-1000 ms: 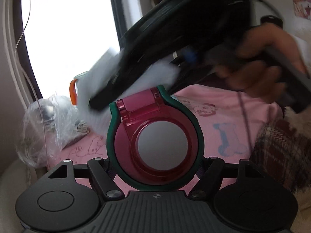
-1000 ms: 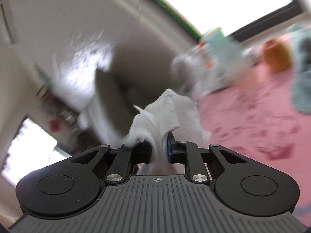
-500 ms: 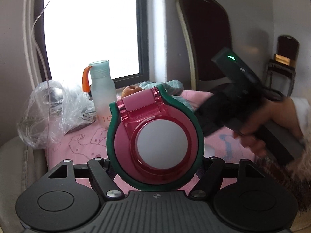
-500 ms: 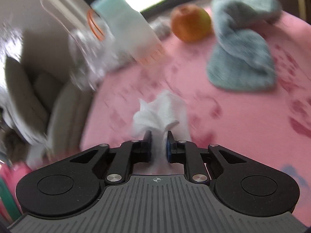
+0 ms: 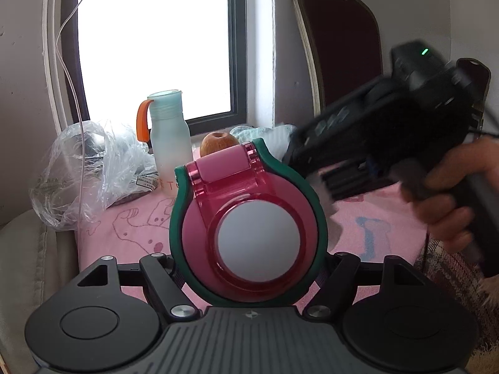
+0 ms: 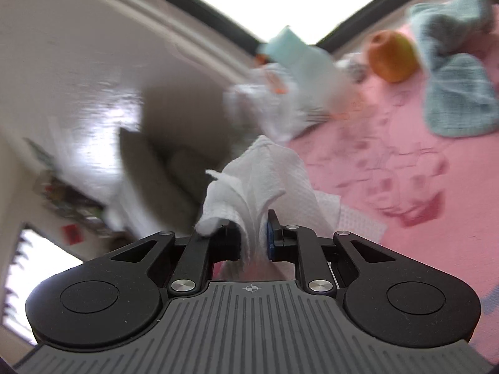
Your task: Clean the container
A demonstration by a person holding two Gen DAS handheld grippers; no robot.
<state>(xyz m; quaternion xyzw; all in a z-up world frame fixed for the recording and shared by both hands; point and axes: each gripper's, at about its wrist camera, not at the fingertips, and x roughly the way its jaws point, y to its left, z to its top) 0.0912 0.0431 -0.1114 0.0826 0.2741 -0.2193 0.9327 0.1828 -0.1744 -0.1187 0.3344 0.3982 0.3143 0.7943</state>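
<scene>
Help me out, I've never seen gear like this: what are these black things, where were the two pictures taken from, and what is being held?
A person holds a two-fingered grabber in each hand, each with a camera looking along its fingers. In the left camera's picture, the left gripper clamps a red and green container; the right gripper and the hand holding it appear beside it. In the right camera's picture, that gripper pinches a white paper towel. On the pink tablecloth sit a pale bottle, an orange fruit, a blue-grey cloth and a clear plastic bag.
</scene>
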